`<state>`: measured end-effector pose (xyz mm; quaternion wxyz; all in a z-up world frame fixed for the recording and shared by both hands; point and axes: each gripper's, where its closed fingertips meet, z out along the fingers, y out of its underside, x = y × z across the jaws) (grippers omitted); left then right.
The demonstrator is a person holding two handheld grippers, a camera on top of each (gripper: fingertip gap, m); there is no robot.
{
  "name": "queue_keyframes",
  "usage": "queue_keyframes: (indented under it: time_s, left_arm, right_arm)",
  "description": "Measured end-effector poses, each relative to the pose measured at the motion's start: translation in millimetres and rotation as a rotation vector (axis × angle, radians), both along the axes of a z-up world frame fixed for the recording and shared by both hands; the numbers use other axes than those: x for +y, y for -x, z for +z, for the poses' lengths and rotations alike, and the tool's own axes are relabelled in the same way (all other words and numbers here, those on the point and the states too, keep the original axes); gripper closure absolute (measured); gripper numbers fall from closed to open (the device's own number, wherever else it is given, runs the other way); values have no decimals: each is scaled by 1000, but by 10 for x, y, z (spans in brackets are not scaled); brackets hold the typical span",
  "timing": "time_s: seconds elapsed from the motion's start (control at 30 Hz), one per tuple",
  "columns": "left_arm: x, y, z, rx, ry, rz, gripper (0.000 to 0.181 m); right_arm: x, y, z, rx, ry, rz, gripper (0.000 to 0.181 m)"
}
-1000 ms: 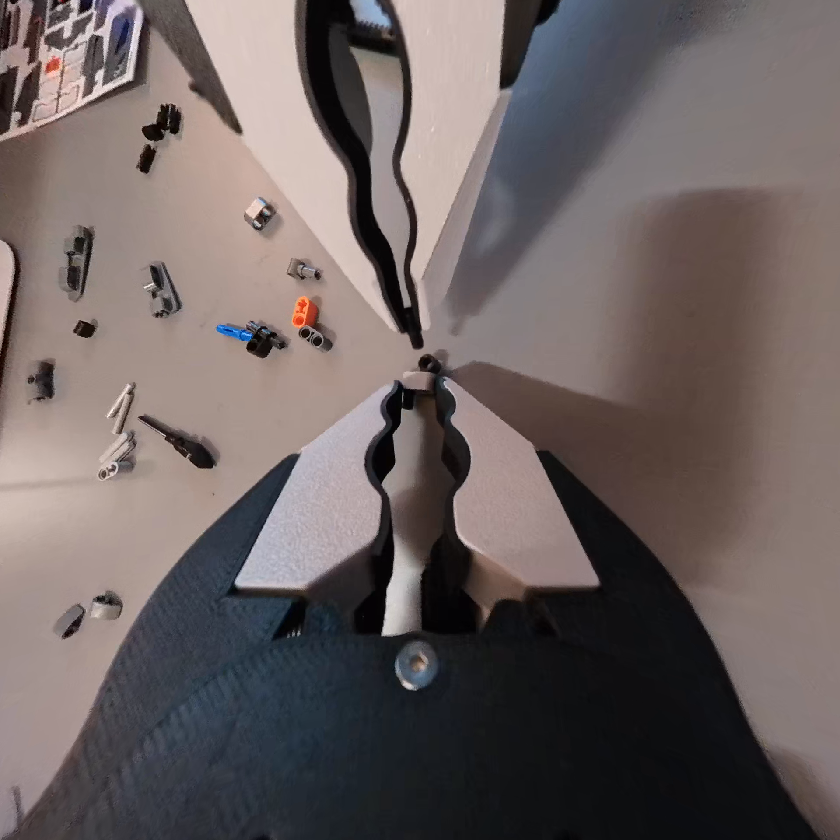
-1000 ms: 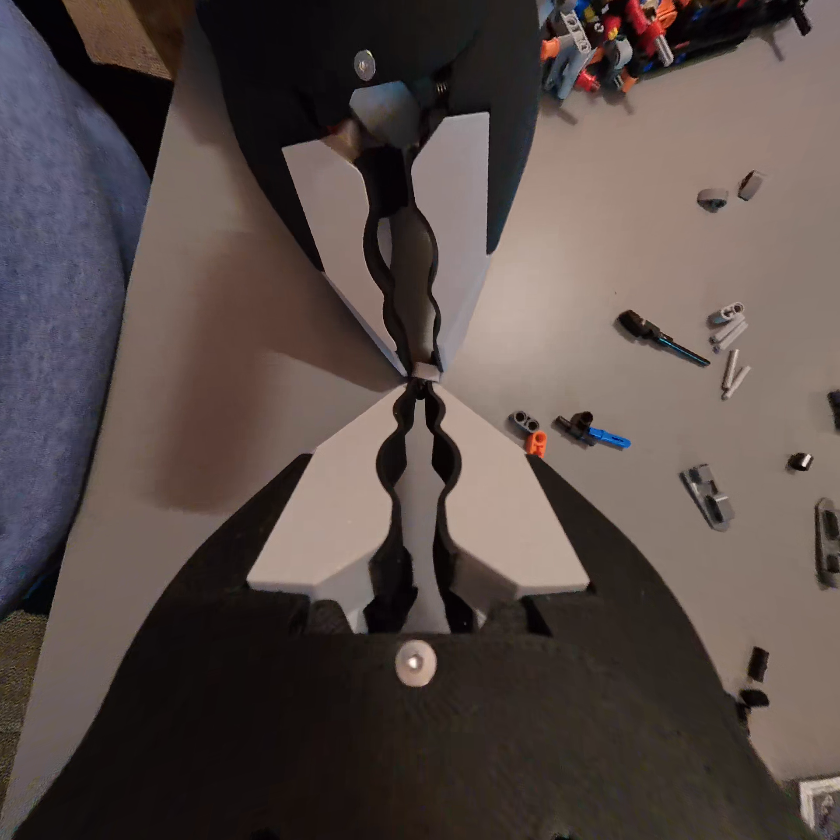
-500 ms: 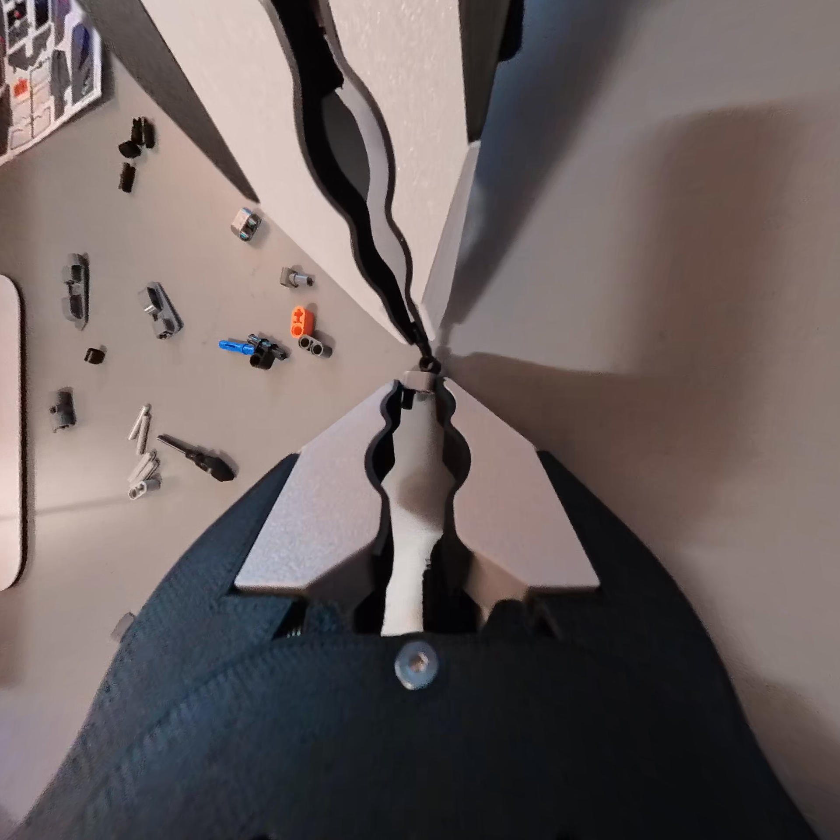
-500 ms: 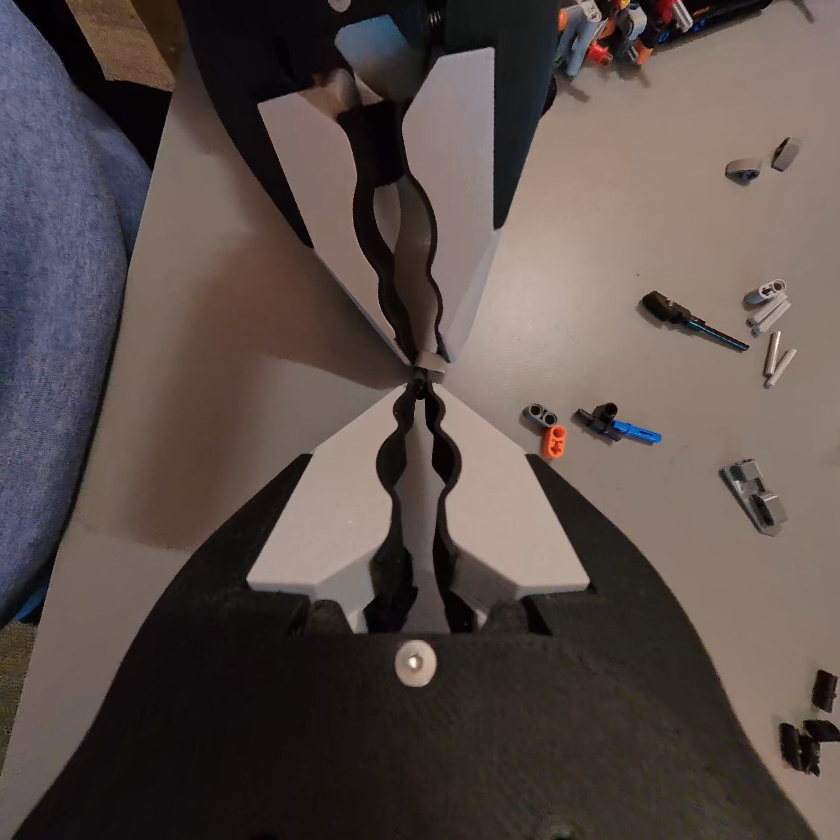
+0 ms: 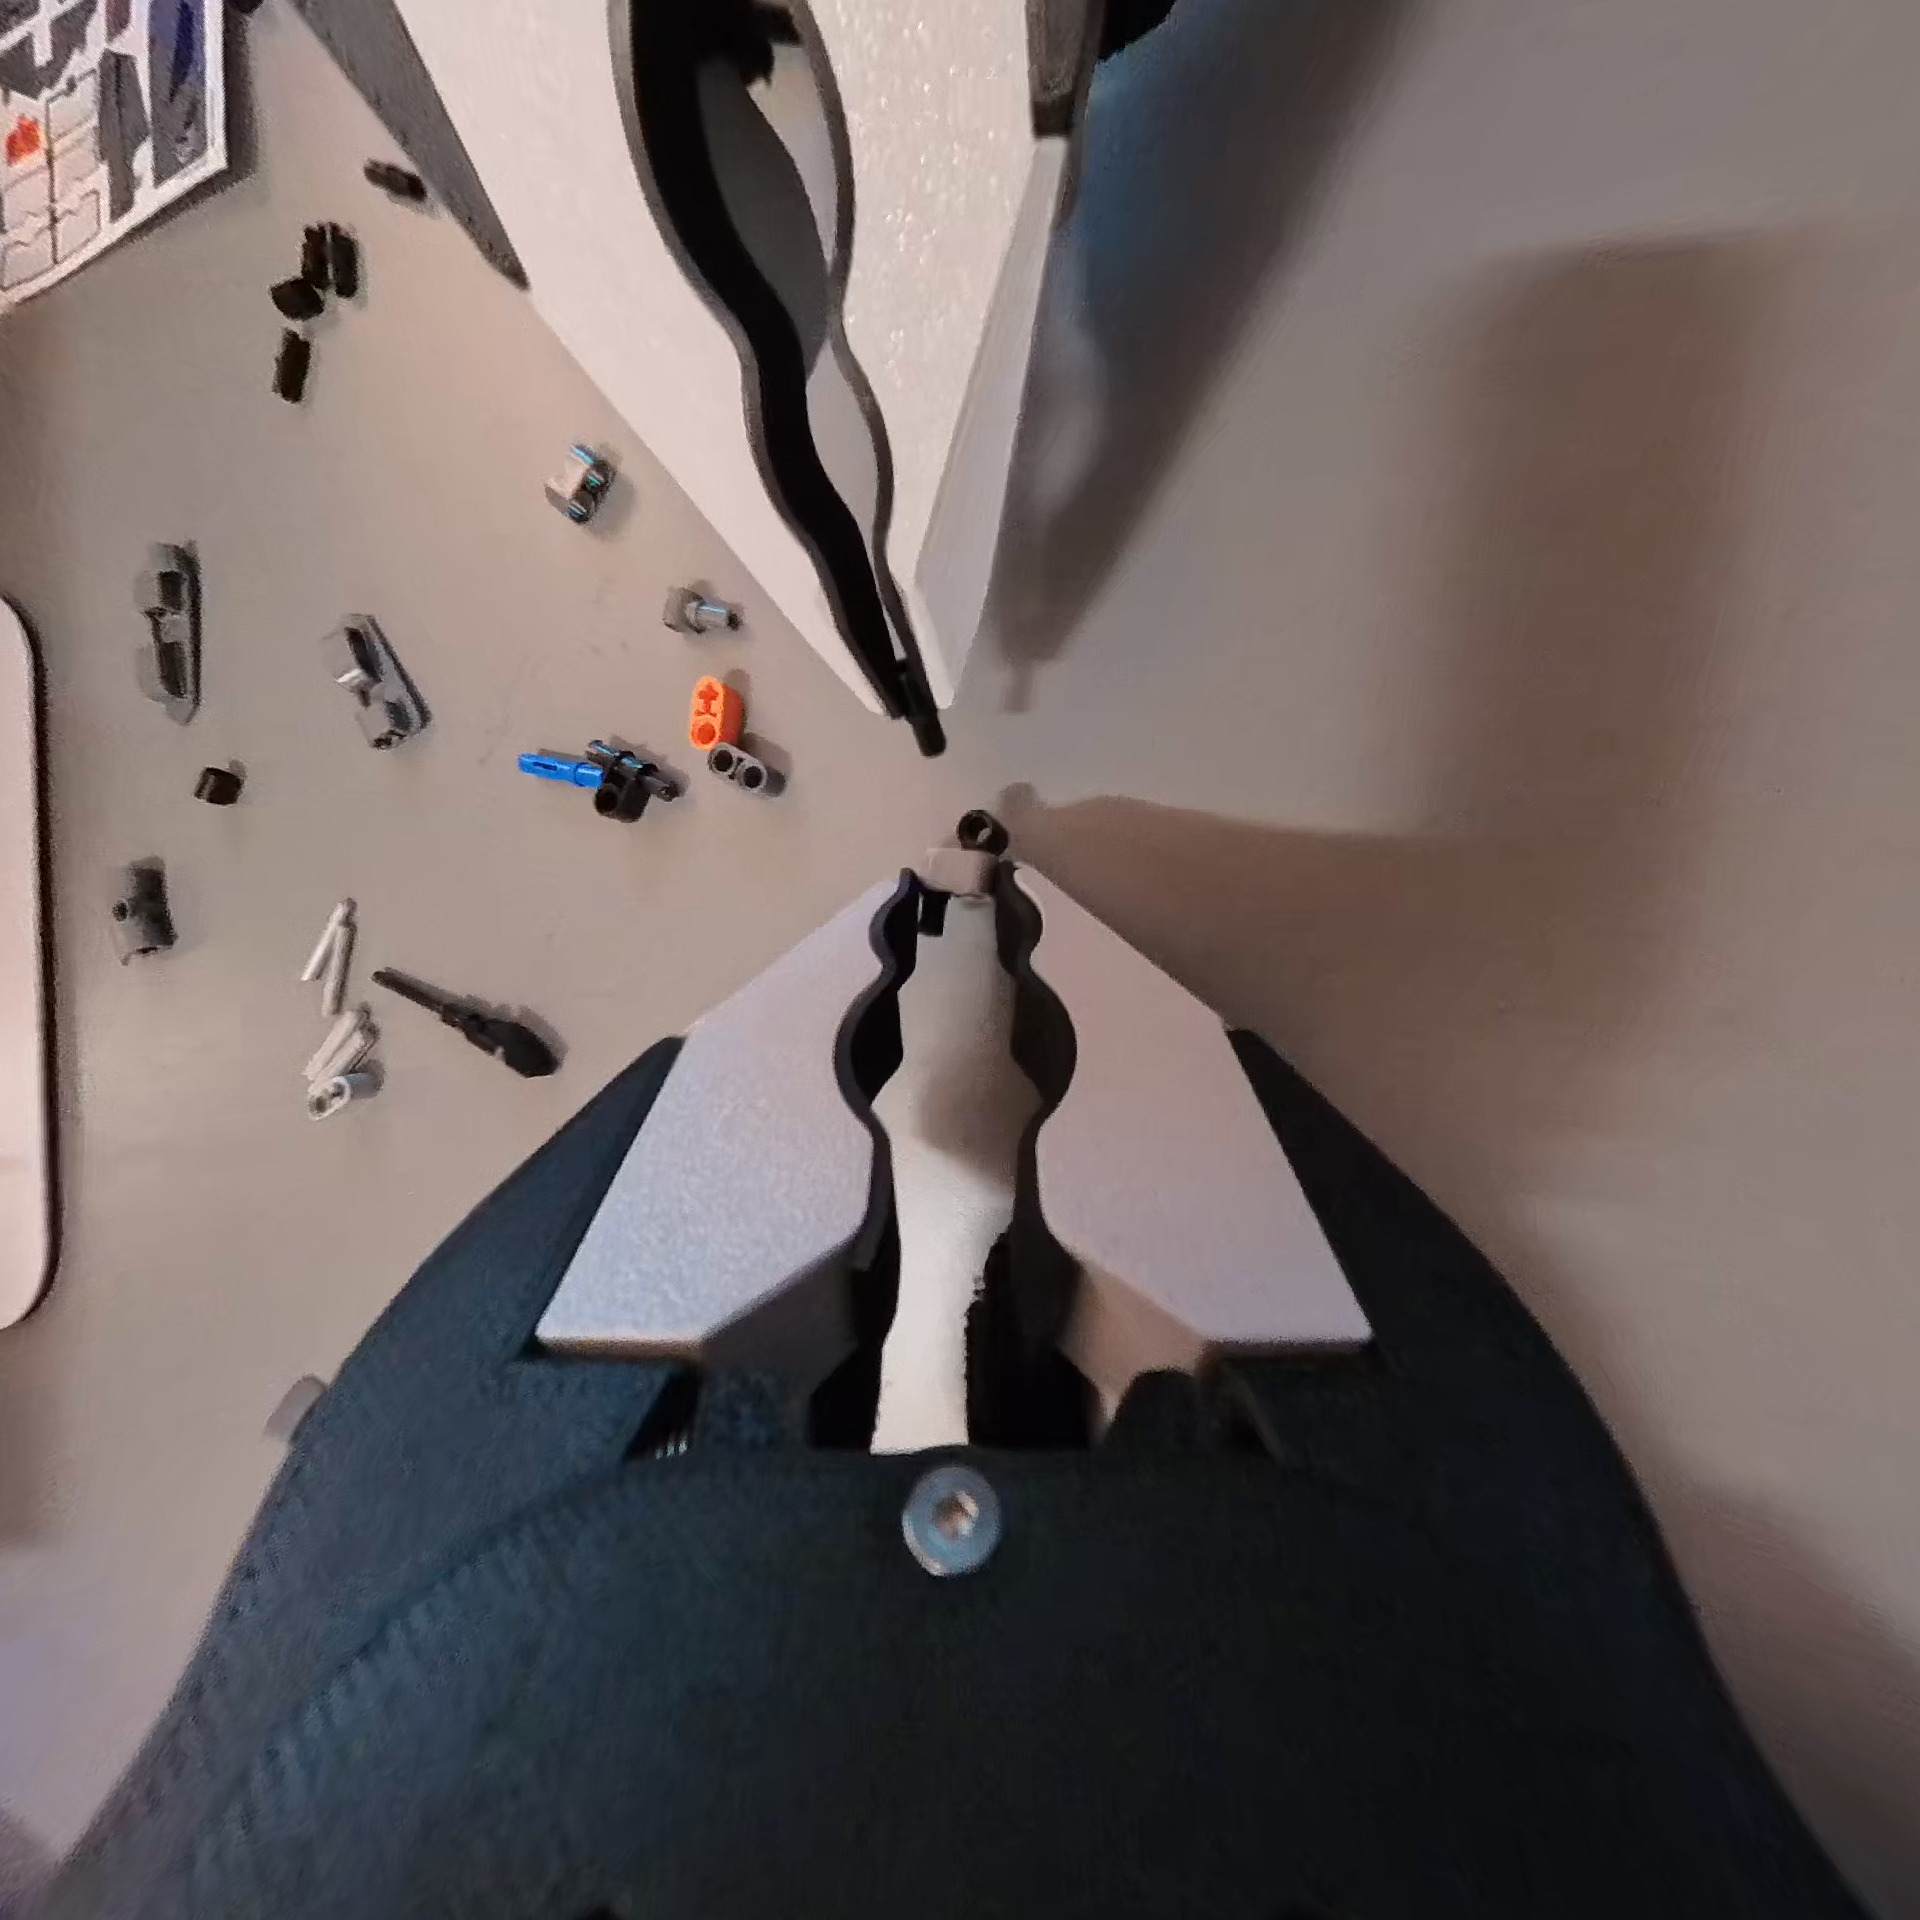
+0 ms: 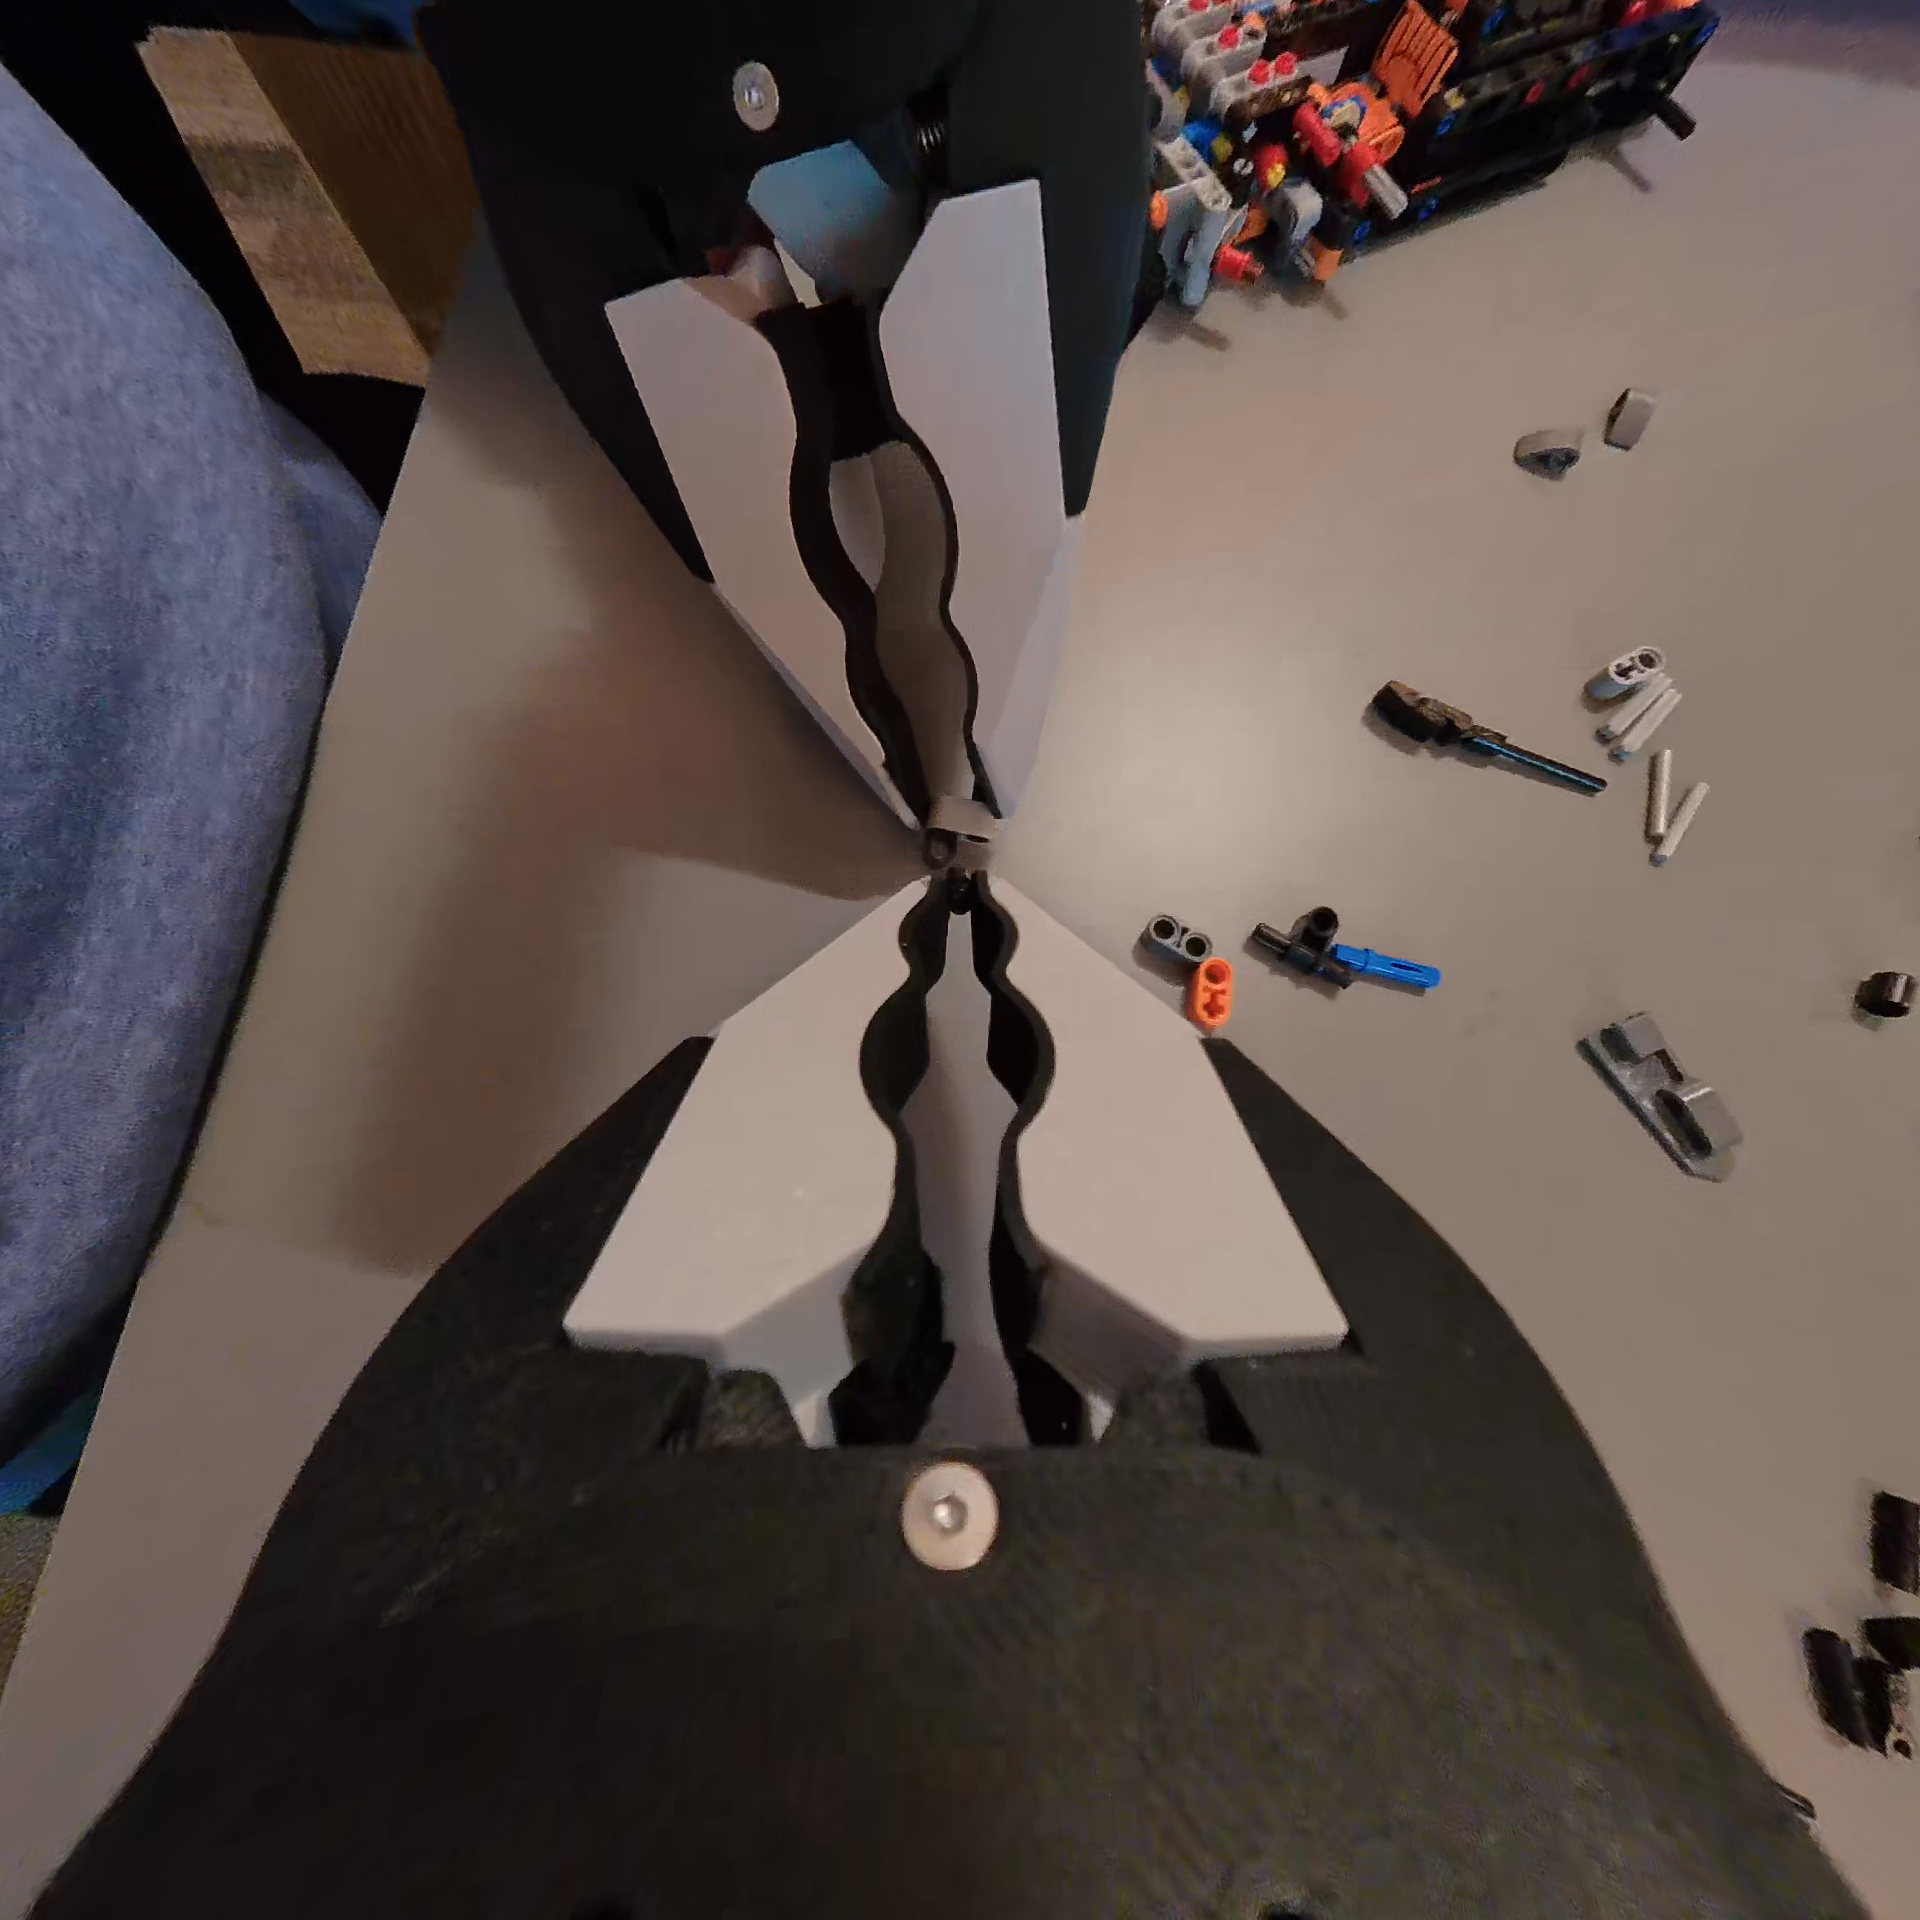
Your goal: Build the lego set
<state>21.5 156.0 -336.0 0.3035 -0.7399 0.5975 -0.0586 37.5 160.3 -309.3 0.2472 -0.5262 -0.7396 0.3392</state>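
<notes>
The left gripper point(image 5: 961, 878) is closed on a small light grey lego connector point(image 5: 958, 869) with a black pin point(image 5: 977, 828) sticking out of its front end. Facing it tip to tip, the right gripper point(image 6: 958, 896) is pinched nearly closed on a small black lego pin point(image 6: 957, 894), held just short of the grey connector with a slim gap between them, above a matte grey table point(image 6: 1299, 540). Loose pieces lie scattered on the table to one side: an orange two-hole lego connector point(image 6: 1209, 990), a blue pin joined to a black connector point(image 6: 1351, 958), a black axle piece point(image 6: 1475, 732) and several light grey pins point(image 6: 1652, 748). A partly built multicoloured lego model point(image 6: 1403, 125) stands at the table's far edge.
</notes>
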Motion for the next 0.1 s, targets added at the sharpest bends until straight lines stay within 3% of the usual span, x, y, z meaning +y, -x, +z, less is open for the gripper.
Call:
queue_keyframes:
  time_s: [0.1]
  left_arm:
    - [18, 20, 24, 3, 0, 10, 168]
  right_arm:
    - [51, -3, 64, 38, 27, -17, 180]
